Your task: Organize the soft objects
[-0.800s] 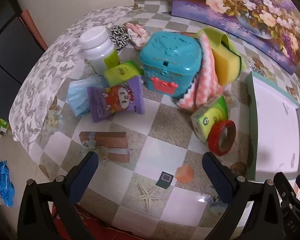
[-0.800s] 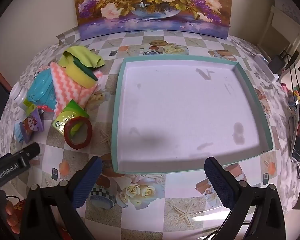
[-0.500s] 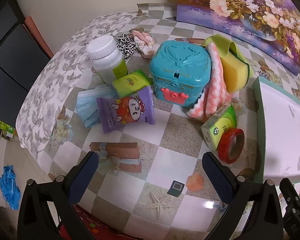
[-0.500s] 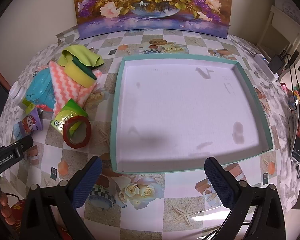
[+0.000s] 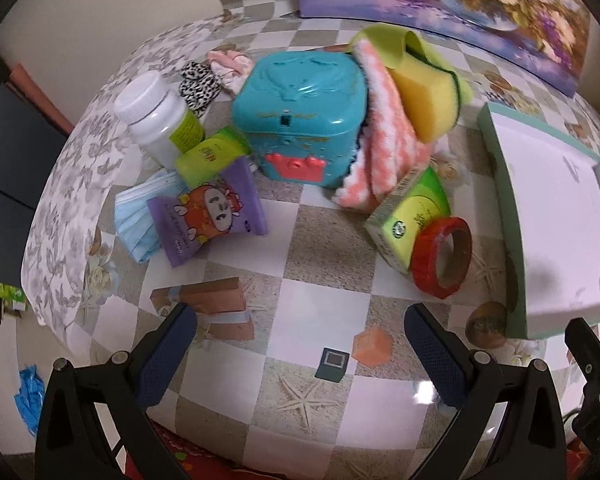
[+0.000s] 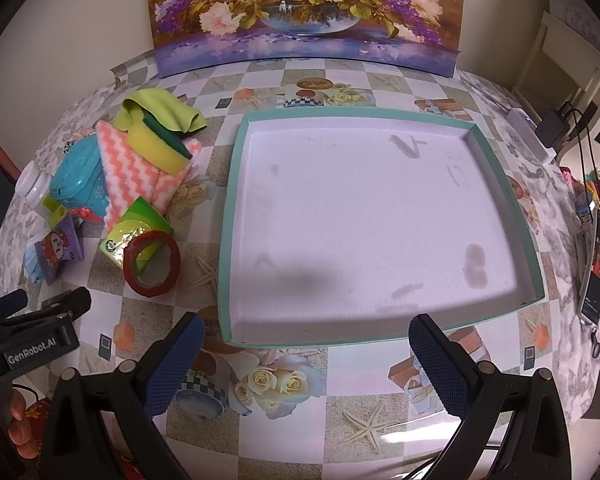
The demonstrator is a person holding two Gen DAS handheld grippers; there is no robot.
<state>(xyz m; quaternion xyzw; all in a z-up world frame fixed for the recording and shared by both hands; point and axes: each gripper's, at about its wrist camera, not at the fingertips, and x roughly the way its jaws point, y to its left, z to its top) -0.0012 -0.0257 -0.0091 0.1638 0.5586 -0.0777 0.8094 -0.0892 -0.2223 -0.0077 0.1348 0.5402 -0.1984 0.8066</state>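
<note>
**Above the checkered tabletop: both claws wide and empty before the first pick**

Nearest the lenses, the left claw and the right claw hover with jaws spread wide, holding nothing. Beyond the right claw lies the shallow teal-rimmed white tray, bare inside. Beyond the left claw, on the checkered tabletop, sit a red tape roll leaning on a green carton, a purple cartoon snack packet overlapping a blue pleated face mask, and a turquoise plastic case. Draped against the case is a pink-and-white zigzag cloth carrying a yellow sponge under a lime-green cloth. Farther back lie fabric scrunchies beside a white bottle. Judged stage: approach. Next, the left claw should likely descend onto a soft item, clearing the rigid case.
</note>
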